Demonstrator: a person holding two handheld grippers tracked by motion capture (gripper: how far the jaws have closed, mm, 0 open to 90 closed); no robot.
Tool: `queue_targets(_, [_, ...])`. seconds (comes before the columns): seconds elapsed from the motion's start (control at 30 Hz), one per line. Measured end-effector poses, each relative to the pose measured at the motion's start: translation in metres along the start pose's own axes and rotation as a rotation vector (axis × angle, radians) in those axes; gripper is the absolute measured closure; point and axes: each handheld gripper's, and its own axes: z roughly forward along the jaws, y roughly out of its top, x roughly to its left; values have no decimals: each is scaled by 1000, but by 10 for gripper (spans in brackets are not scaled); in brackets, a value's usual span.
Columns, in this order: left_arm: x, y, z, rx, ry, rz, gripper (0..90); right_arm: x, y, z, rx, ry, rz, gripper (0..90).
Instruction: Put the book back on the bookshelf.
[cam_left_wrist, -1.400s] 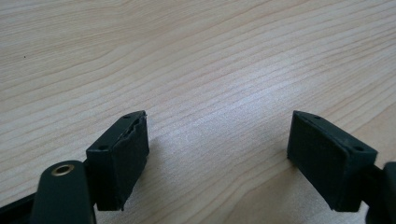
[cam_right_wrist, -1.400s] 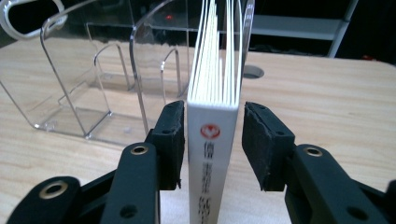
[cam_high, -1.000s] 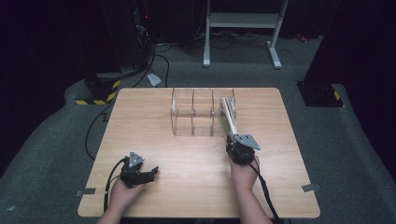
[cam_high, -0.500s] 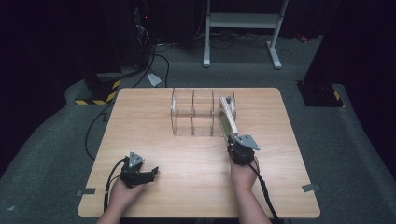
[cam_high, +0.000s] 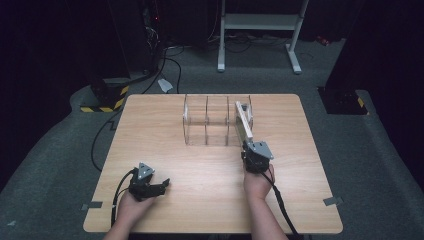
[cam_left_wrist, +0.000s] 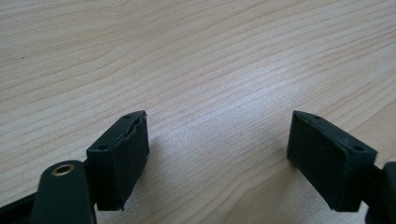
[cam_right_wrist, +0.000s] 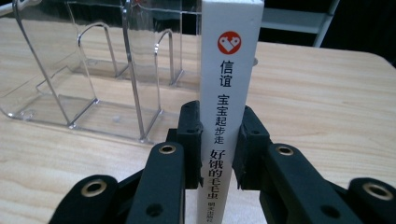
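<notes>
From my remote seat I look down on one light wooden table (cam_high: 165, 125) with pale grain, set on grey carpet in a dark room.

At the left near edge, my left gripper (cam_high: 150, 187), black with a grey three-cornered plate, rests low on the bare wood. Its two jaws stand wide apart with nothing between them, and its own camera shows plain tabletop in the gap. I judge it is parked here, out of the way.

Toward the middle back stands one clear plastic book rack (cam_high: 207, 120) with upright dividers. In the high view I count three slots; the left and middle ones look empty.

To the right, my right gripper (cam_high: 248, 148) is clamped on one slim white book (cam_high: 242, 122), its two jaws pressing either side of the spine (cam_right_wrist: 229, 93), which carries a red badge and black Chinese characters. The book stands on edge, its far end reaching into the rack's rightmost slot and its near end in my grip just in front of the rack. Gripping by the spine probably keeps the covers closed and the book upright, so it slides cleanly between the dividers.
</notes>
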Motion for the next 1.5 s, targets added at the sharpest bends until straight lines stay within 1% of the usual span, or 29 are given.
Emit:
queue_targets(0.13, [0, 0, 0, 0, 0, 3, 209, 2, 5, 2, -18, -5, 8, 757])
queue_targets(0.17, [0, 0, 0, 0, 0, 3, 209, 2, 6, 2, -23, -5, 3, 757])
queue_targets(0.4, [0, 0, 0, 0, -1, 4, 209, 3, 11, 8, -29, -23, 5, 756])
queue_targets(0.53, [0, 0, 0, 0, -1, 4, 209, 3, 11, 9, -27, -41, 13, 756])
queue_targets(0.7, [0, 0, 0, 0, -2, 2, 209, 1, 10, 11, -24, -48, 13, 756])
queue_targets(0.73, [0, 0, 0, 0, -2, 2, 210, 1, 10, 11, -24, -45, 21, 756])
queue_targets(0.8, [0, 0, 0, 0, -2, 3, 210, 0, 10, 11, -27, -48, 18, 756])
queue_targets(0.87, [0, 0, 0, 0, -2, 3, 210, -1, 10, 11, -31, -52, 26, 756])
queue_targets(1.0, [0, 0, 0, 0, -2, 3, 210, -3, 10, 12, -32, -41, 40, 755])
queue_targets(1.2, [0, 0, 0, 1, -2, 3, 210, -2, 7, 12, -36, -44, 29, 751])
queue_targets(1.5, [0, 0, 0, 1, -2, 4, 210, -3, -1, 10, -13, -23, 34, 736])
